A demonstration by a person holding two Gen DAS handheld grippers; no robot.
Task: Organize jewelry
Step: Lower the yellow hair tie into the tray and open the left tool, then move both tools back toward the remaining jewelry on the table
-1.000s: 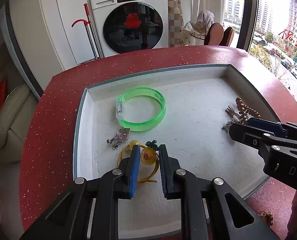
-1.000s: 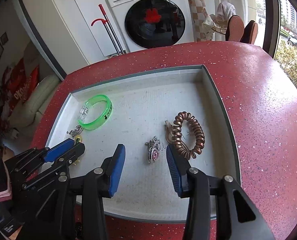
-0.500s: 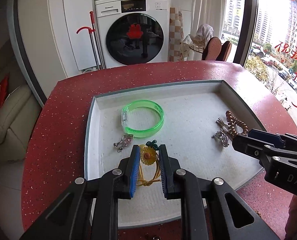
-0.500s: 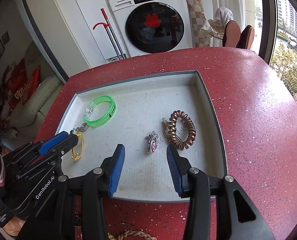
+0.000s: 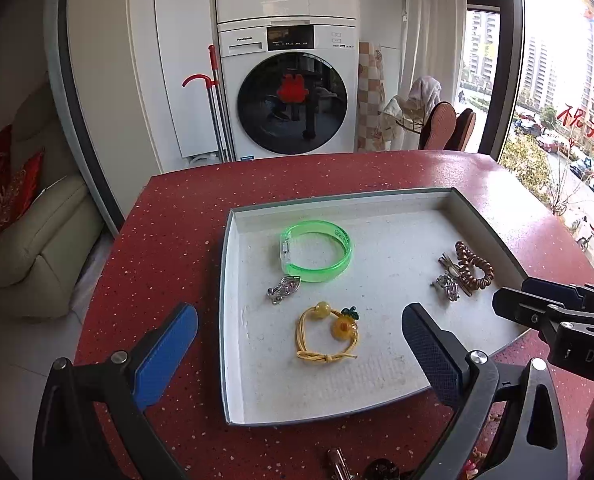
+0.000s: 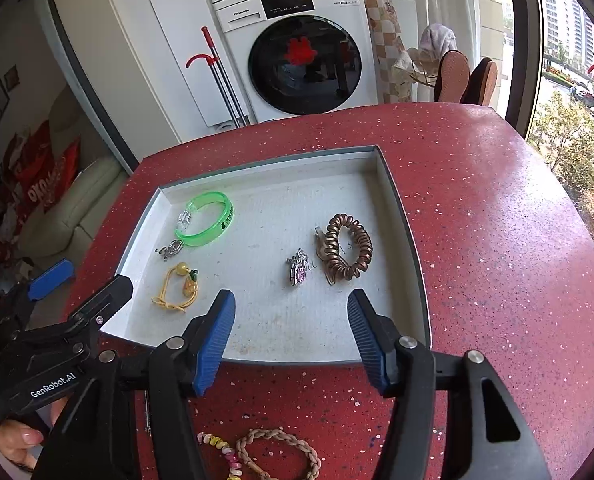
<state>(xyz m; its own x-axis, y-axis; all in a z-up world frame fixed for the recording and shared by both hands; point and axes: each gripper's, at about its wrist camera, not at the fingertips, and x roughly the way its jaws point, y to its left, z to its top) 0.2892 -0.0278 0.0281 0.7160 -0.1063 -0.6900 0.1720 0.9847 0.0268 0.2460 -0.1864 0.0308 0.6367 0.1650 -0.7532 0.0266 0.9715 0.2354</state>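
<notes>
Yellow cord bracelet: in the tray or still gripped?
In the tray. The yellow cord bracelet lies flat on the tray floor; left gripper open, fingers clear of it.

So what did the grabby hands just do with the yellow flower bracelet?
The left gripper opened its fingers, let go of the yellow bracelet and pulled back. The bracelet now lies in the tray. The right gripper stayed open; the green bangle stayed put.

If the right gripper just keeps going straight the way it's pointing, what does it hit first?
Probably the bare tray floor first. The right gripper hangs open near the tray's front edge, and the small silver charm lies farther along that line. Depth is hard to judge.
</notes>
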